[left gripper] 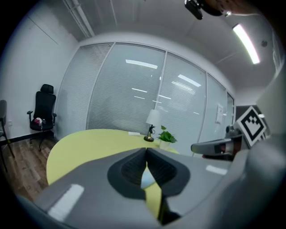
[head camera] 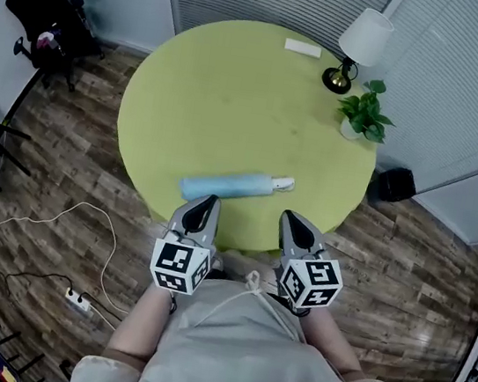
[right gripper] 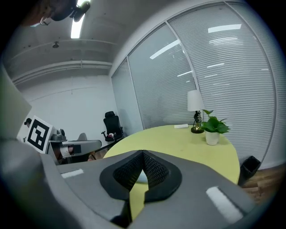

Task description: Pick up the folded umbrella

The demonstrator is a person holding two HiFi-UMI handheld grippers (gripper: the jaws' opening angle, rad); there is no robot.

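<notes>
Head view, lower centre: noted folded umbrella (head camera: 227,184) lying flat on round table (head camera: 225,104), close to the near rim, pale handle end toward right of frame. Noted left gripper (head camera: 205,205) just below the umbrella's left part, apart from it; right gripper (head camera: 293,220) just below and right of the handle end, likewise apart.

Confirmed in left gripper view: jaws clenched tip to tip, nothing between them, only a sliver of pale blue umbrella (left gripper: 146,179) glimpsed past the pads. Confirmed the same in right gripper view: jaws pressed together, empty, pale blue sliver (right gripper: 139,175) beyond.

Also recorded toward upper right of table: lamp (head camera: 366,37), potted plant (head camera: 363,115), small white block (head camera: 302,48). All well apart from the umbrella; no obstruction to the reach.

Judged as approach step: grasp not yet begun, umbrella untouched. Calls next for parting the jaws of one gripper, lining them across the umbrella's body, lowering to straddle it, then closing. Advise gripping near the middle to avoid tipping on the lift. Cannot tell the intended gripper.
</notes>
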